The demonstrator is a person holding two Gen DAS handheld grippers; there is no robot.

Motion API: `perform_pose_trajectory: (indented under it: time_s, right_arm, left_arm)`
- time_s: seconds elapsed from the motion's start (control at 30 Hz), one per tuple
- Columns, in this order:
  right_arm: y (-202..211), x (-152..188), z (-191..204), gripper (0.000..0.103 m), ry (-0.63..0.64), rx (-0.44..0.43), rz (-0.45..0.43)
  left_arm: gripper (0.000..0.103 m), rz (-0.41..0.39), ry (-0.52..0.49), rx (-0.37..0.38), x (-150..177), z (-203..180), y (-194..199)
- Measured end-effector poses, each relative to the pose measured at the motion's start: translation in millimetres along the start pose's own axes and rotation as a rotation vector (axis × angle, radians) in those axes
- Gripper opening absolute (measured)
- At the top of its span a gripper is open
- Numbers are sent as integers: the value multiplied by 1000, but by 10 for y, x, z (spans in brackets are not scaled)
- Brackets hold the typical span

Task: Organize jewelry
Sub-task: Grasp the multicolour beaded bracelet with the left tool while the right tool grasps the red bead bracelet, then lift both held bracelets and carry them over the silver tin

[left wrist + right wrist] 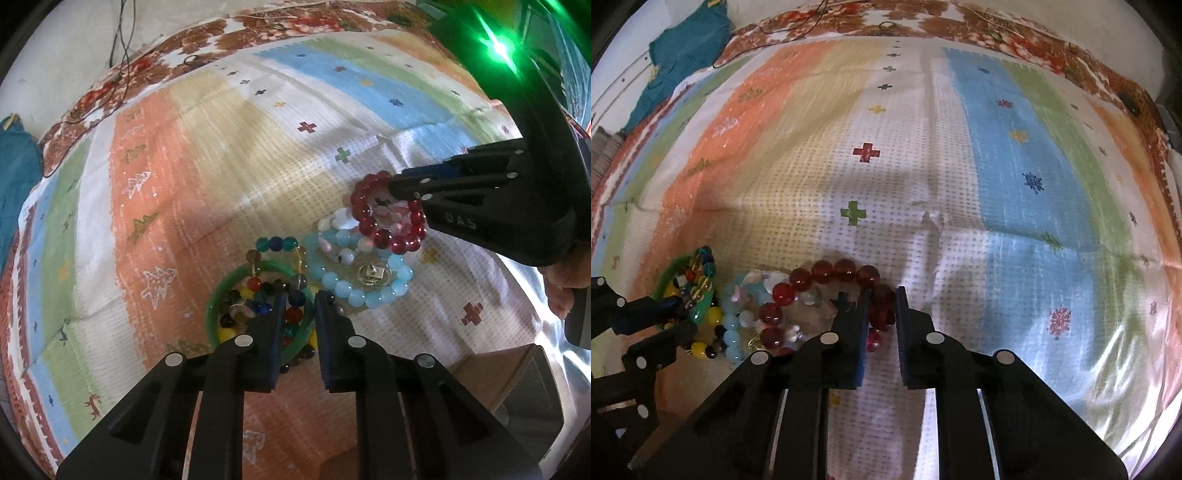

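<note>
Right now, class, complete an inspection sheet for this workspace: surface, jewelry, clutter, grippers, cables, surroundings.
Surface: striped patterned cloth, creased.
Jewelry: red bead bracelet, pale blue bead bracelet, green bangle ringing mixed coloured beads, all heaped together.
Clutter: cardboard box at the edge.
Grippers: left gripper open above the bangle; right gripper straddles the red bracelet, grip uncertain.
Cables: thin dark wires at the far edge.
Surroundings: teal fabric, floral bedding.

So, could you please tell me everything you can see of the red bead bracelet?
The red bead bracelet is a ring of large, glossy, translucent dark-red round beads, glass-like. It rests tilted on the pile over pale pink and white beads, beside the light blue bracelet. The right gripper has one finger inside the ring, one outside, straddling its beads.
</note>
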State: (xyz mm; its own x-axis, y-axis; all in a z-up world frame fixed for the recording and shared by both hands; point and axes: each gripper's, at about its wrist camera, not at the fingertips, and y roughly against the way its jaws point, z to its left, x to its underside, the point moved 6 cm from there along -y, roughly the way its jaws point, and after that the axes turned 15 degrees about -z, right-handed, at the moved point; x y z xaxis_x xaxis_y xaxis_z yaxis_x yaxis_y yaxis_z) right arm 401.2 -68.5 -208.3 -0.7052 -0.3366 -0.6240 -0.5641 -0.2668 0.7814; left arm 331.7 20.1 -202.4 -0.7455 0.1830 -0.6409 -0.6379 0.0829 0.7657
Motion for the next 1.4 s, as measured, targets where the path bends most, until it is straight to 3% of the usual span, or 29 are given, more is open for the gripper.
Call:
perform_pose_trajectory:
  time_s: [0.53, 0.77, 0.97, 1.0, 1.07, 1.4]
  right_arm:
    - [179, -68, 139, 14, 60, -1, -37]
    - [121, -28, 112, 14, 46, -8, -17]
    - [98, 1, 115, 14, 50, -7, -9]
    - [96, 3, 116, 14, 52, -7, -9]
    - [94, 5, 112, 14, 55, -6, -8]
    - [97, 5, 113, 14, 58, -2, -9]
  left_arm:
    - [17, 4, 99, -4, -13, 107, 37]
    - [31, 11, 129, 8, -33, 121, -38]
    - [32, 25, 158, 36, -38, 104, -136]
    - [31, 27, 162, 36, -40, 108, -148]
    - [14, 27, 165, 43, -45, 109, -156]
    - [9, -12, 165, 41, -137, 119, -48]
